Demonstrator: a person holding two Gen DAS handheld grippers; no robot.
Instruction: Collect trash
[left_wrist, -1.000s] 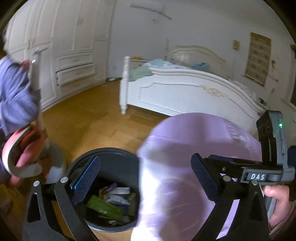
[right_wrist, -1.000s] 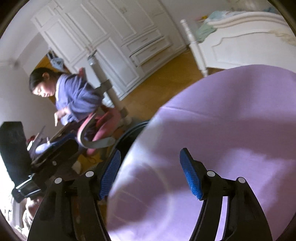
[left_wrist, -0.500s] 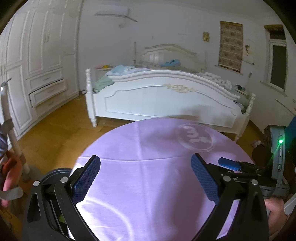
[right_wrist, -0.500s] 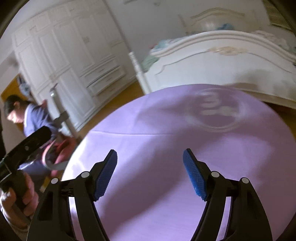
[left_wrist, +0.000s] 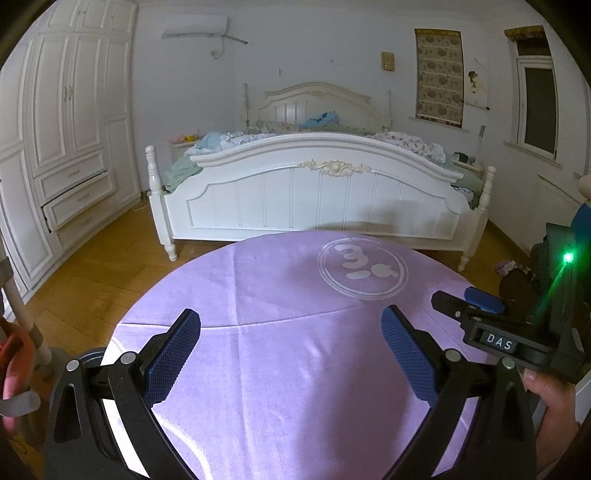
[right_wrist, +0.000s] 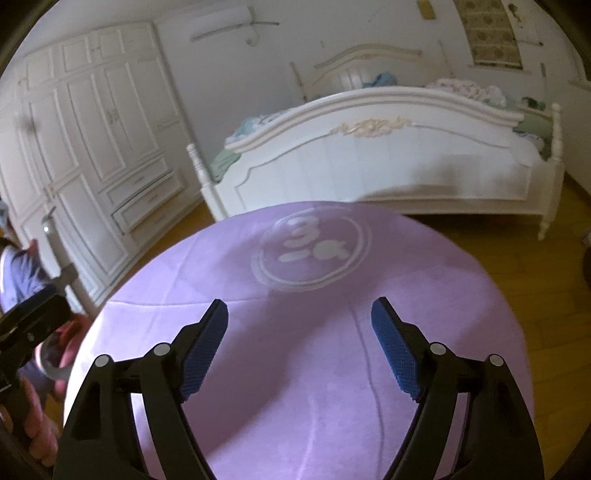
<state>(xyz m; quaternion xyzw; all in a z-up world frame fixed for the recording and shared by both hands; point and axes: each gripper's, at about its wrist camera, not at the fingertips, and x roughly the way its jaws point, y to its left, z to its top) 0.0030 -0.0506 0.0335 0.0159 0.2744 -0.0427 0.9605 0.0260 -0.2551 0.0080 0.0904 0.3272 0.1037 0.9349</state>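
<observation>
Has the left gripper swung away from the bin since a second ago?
Yes. The left gripper now faces the bed over the purple table; only the bin's rim shows at left.

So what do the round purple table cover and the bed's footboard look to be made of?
Purple table cover: seemingly soft matte cloth, going by fold creases and a printed white logo. Footboard: probably white-painted wood with a satin finish, judging by grooved panels, turned posts and a carved gilt ornament.

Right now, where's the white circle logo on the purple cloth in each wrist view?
Left wrist: logo right of centre, just above the middle, on the cloth's far part.
Right wrist: logo near centre, just above the middle.
Shared landmark: the white bed footboard right behind it.
</observation>
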